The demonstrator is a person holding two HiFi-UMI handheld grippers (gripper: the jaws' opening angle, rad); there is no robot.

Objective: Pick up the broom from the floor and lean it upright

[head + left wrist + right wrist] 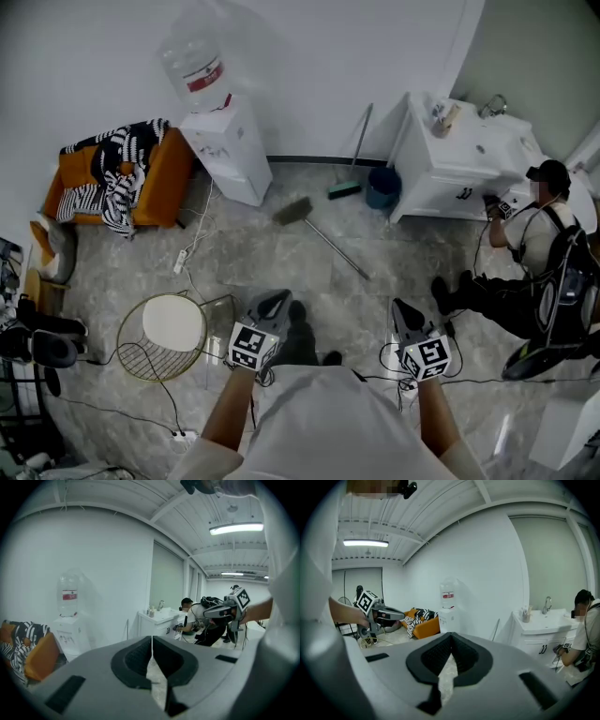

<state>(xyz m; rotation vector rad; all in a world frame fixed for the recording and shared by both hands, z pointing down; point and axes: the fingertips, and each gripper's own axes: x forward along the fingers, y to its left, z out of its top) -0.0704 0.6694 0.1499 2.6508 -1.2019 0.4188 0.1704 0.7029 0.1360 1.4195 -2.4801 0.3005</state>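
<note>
Broom is lying flat on the floor between water cooler and sink cabinet, well apart from left gripper and right gripper, both sitting closed, empty. Risk: thin handle rolling away if jaws are pinching off-centre

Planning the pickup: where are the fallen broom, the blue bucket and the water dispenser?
broom (337, 250), head view, middle of its handle.
blue bucket (380, 192), head view, its side.
water dispenser (230, 150), head view, white cabinet front.

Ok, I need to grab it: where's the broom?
Head view, centre: the broom lies flat on the floor between the water dispenser and the sink cabinet.
</note>
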